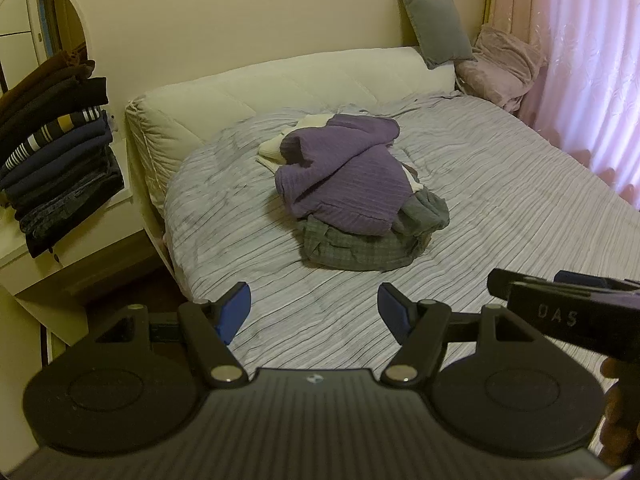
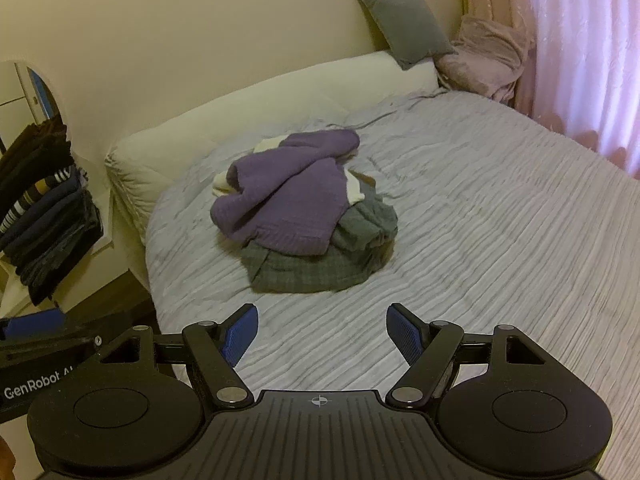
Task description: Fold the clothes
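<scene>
Folded stack (image 1: pixel 56 152): a pile of dark and striped garments is sitting neatly folded on the white desk (image 1: pixel 80 252) beside the bed's left edge; I am judging this as the finished share of the work.
Left gripper (image 1: pixel 314 316): it is hovering over the near edge of the bed (image 1: pixel 500 220), tilted down toward the heap, its jaws standing wide apart with nothing between the blue pads.
Unfolded heap (image 1: pixel 348 192): it is lying crumpled near the middle of the bed, somewhat toward the headboard (image 1: pixel 280 80), well apart from both grippers.
Purple sweater (image 1: pixel 340 172): it is sprawling on top of the heap, bunched and not folded, so it is looking like the next piece to take.
Cream garment (image 1: pixel 276 146): it is peeking out from under the sweater on the headboard side.
Grey checked garment (image 1: pixel 352 248): it is lying at the bottom of the heap, on the side nearest the grippers.
Right gripper (image 2: pixel 320 334): it is hanging beside the left one over the near edge, jaws spread and gripping nothing.
Progress: part of the laundry is appearing done; at least three pieces are remaining, and no fold is under way yet.
</scene>
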Motion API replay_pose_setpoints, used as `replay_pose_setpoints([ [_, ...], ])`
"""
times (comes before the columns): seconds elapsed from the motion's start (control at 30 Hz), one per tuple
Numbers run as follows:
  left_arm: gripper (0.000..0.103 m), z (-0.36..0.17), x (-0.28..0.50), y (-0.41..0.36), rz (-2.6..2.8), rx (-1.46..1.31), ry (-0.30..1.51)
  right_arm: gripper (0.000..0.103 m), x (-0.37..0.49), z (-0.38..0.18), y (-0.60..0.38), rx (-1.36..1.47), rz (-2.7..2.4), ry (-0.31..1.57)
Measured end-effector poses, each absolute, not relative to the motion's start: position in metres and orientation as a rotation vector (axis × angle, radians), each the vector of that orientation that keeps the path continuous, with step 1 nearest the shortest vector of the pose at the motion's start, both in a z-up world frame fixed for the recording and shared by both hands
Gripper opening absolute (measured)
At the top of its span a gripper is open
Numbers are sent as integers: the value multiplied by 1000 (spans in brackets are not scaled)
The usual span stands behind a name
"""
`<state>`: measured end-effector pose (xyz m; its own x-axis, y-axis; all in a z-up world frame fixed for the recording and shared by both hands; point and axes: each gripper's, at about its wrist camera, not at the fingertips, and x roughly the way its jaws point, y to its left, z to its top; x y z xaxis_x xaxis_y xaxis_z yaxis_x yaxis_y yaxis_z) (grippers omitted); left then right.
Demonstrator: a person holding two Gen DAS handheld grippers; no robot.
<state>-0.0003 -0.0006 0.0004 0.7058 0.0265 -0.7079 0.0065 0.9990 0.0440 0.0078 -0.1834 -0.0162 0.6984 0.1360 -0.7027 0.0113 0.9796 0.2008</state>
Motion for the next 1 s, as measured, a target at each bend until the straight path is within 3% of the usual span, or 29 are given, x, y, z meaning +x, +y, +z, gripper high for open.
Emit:
replay_pose_setpoints([
  [1.0, 67, 5, 13, 35, 54, 10, 763, 74, 23, -18, -175, 206, 68, 757],
])
